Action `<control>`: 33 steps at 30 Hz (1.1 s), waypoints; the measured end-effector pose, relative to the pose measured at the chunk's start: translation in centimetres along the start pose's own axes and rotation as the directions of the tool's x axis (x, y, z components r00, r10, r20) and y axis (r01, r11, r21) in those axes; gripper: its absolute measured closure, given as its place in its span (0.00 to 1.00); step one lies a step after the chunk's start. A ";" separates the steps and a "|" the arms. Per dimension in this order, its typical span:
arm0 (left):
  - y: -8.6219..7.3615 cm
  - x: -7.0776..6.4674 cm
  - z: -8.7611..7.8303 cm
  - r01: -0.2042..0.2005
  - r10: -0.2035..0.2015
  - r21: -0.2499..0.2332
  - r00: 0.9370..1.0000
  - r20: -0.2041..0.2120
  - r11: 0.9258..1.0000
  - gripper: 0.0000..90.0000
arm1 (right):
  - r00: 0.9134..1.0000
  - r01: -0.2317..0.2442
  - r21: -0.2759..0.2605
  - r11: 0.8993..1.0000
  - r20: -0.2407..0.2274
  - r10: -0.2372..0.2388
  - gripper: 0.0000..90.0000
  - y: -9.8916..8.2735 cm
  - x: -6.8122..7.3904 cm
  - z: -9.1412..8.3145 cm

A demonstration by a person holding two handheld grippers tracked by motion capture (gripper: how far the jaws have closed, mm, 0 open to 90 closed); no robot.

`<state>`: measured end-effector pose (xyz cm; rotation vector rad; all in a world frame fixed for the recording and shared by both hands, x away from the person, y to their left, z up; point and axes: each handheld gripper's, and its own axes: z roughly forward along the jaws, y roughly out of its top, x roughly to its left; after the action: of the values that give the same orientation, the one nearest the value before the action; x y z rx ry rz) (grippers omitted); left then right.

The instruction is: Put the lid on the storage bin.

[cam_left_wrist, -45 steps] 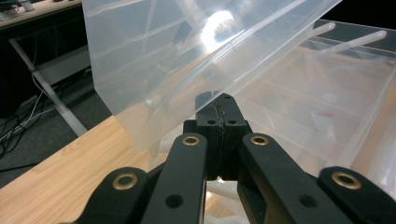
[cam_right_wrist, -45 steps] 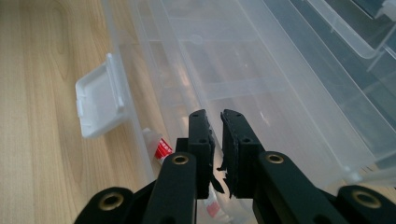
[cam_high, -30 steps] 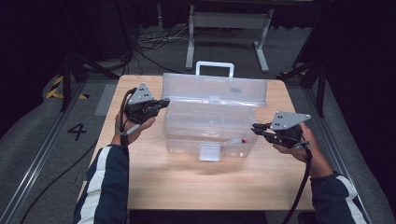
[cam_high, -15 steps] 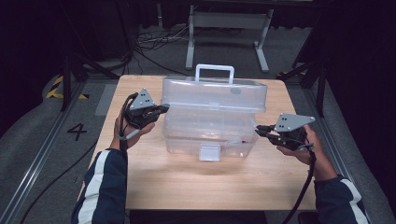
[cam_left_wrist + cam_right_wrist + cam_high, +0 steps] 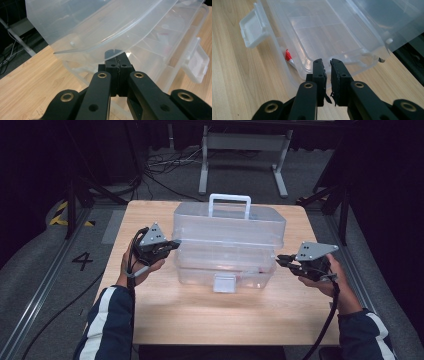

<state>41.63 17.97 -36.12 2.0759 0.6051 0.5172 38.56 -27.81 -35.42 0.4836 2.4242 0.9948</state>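
A clear plastic toolbox (image 5: 227, 265) with a white handle (image 5: 229, 197) stands mid-table, its lid (image 5: 230, 222) raised a little off the base. My left gripper (image 5: 175, 243) is shut at the box's left end. Its tips (image 5: 117, 56) sit just under the lid's (image 5: 100, 22) lifted edge. My right gripper (image 5: 279, 260) is at the box's right end. Its jaws (image 5: 326, 61) stand a narrow gap apart against the base's rim, with nothing clearly between them. The front latch (image 5: 252, 27) hangs open. A small red-tipped item (image 5: 288, 55) lies inside the base.
The wooden table (image 5: 210, 320) has bare room in front of the box and at both sides. Beyond its far edge are a metal stand (image 5: 245, 150) and cables (image 5: 160, 170) on the grey floor. Dividers split the box's upper tray (image 5: 324, 30).
The lid's front edge has lifted off the base. My left gripper has slid slightly nearer and stays under it, and my right gripper has shifted a little to the right.
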 end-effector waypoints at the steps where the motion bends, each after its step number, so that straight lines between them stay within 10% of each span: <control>1: 0.0 0.0 0.0 0.001 -0.001 0.000 1.000 -0.001 1.000 1.00 | 1.000 -0.002 0.001 1.000 0.001 0.002 0.92 -0.1 0.0 0.0; 33: -2.4 -1.4 0.1 -0.023 0.023 0.099 1.000 0.003 0.995 1.00 | 0.999 -0.054 0.035 0.998 0.003 0.054 0.88 -1.5 -0.4 0.7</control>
<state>40.02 18.22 -38.37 2.1790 0.6176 0.5079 39.08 -28.61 -36.87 0.5650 2.4427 0.9746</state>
